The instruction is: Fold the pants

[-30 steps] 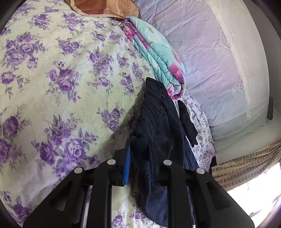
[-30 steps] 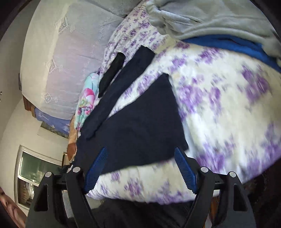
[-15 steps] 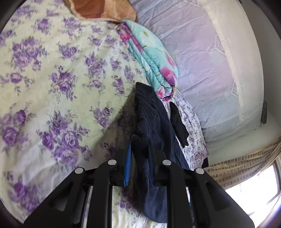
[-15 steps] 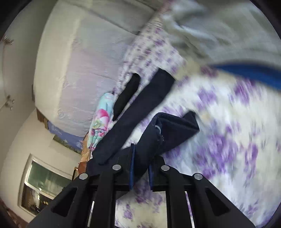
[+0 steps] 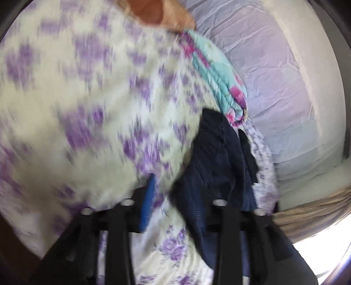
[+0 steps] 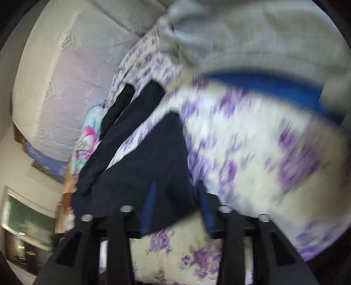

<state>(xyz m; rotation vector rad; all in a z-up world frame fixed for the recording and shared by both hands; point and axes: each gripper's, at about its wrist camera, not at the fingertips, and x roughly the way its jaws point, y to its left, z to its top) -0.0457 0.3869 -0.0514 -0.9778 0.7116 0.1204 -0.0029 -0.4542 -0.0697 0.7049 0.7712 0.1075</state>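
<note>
Everywhere underfoot of the tools, a bedspread (image 5: 92, 114) printed with purple flowers on a pale ground is being shown, blurred by motion in both wrist views. The dark navy pants (image 5: 215, 166) are lying on it: in the left wrist view they are running from the centre toward 5 o'clock, bunched and ribbed at the near end; in the right wrist view (image 6: 153, 157) a broad dark panel is spreading at the centre, with one narrow leg reaching up toward 11 o'clock.

The left gripper (image 5: 177, 203) is being opened at this moment, its blue-padded finger (image 5: 148, 208) standing clear of the cloth at the 7 o'clock side, while the other finger is being hidden by the pants (whether it is touching them cannot be told). The right gripper (image 6: 175, 208) is likewise being opened; the near corner of the pants is lying between its two blue pads, with a gap showing on each side.

A turquoise quilt with pink flowers (image 5: 217, 72) is being seen folded at 1 o'clock of the pants in the left view, and an orange cushion (image 5: 158, 13) at 12 o'clock. A pale lilac padded headboard or mattress side (image 5: 274, 76) is filling the 2 o'clock quarter. In the right view, a grey blanket (image 6: 252, 37) over something blue (image 6: 274, 87) is lying at 1 o'clock, and a window (image 6: 26, 223) is showing at 8 o'clock.
</note>
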